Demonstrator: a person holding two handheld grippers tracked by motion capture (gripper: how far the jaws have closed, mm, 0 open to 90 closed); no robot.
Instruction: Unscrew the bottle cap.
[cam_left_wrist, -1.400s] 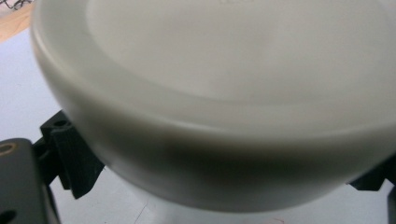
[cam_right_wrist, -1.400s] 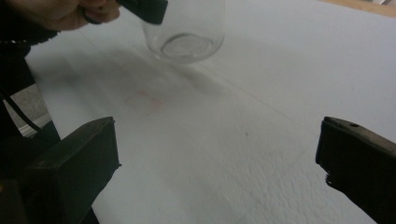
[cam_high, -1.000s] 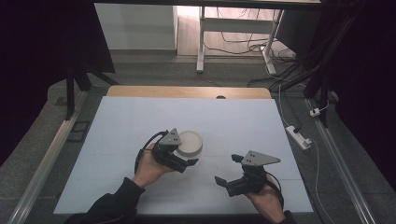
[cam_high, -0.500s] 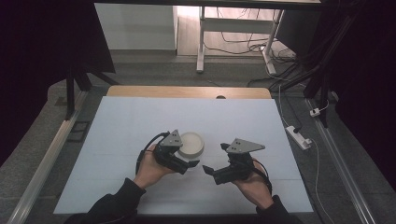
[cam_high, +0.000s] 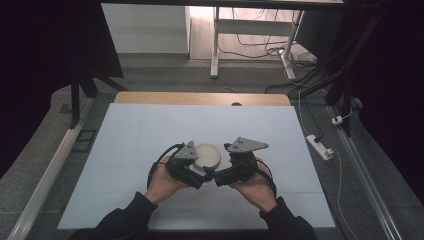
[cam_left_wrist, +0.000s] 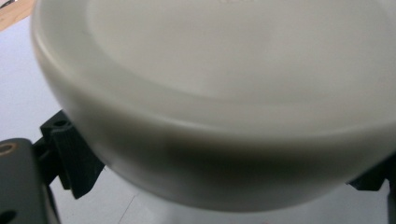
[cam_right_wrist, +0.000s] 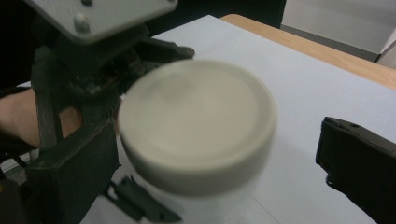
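A white jar with a cream lid (cam_high: 206, 155) is held just above the white table top (cam_high: 150, 125), near its middle. My left gripper (cam_high: 201, 172) is shut on the jar from the left. In the left gripper view the jar (cam_left_wrist: 210, 93) looms close between the black jaws of my left gripper (cam_left_wrist: 222, 179). My right gripper (cam_high: 218, 177) comes in from the right, open. In the right gripper view the lid (cam_right_wrist: 196, 116) sits between the spread jaws of my right gripper (cam_right_wrist: 219, 140). The right jaw stands clear of the lid; contact on the left side cannot be told.
A wooden strip (cam_high: 200, 98) edges the table's far side. Metal rails (cam_high: 55, 165) run along both sides. A white power strip (cam_high: 319, 146) and cables lie on the floor at right. Desk legs (cam_high: 215, 45) stand beyond the table.
My right gripper has moved left and forward from the table's right front to the jar. Its jaws now flank the lid. The left gripper and jar have stayed put.
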